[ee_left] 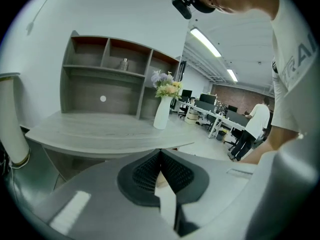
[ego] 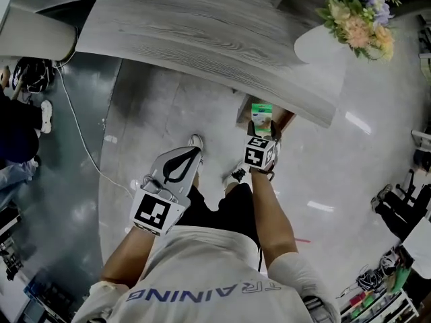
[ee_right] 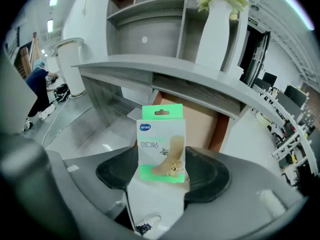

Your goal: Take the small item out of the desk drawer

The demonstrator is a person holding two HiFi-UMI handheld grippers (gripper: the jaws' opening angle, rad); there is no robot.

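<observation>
A small green and white box point(ee_right: 161, 144) with a foot picture stands upright between the pads of my right gripper point(ee_right: 161, 168), which is shut on it. In the head view the box point(ego: 261, 111) sits just ahead of my right gripper point(ego: 262, 132), over the open brown drawer point(ego: 286, 118) under the desk edge. Behind the box the drawer point(ee_right: 200, 121) shows its bare brown bottom. My left gripper point(ego: 180, 165) hangs lower left, away from the drawer, pointing at the desk. Its jaws are shut together on nothing point(ee_left: 160, 171).
The curved grey wooden desk point(ego: 202, 32) carries a white vase of flowers point(ego: 357, 12) at its right end. A shelf unit point(ee_left: 110, 74) stands behind it. A cable point(ego: 81, 140) runs over the floor at left, near a person point(ego: 13, 133). Office desks and chairs point(ee_left: 215, 116) fill the right.
</observation>
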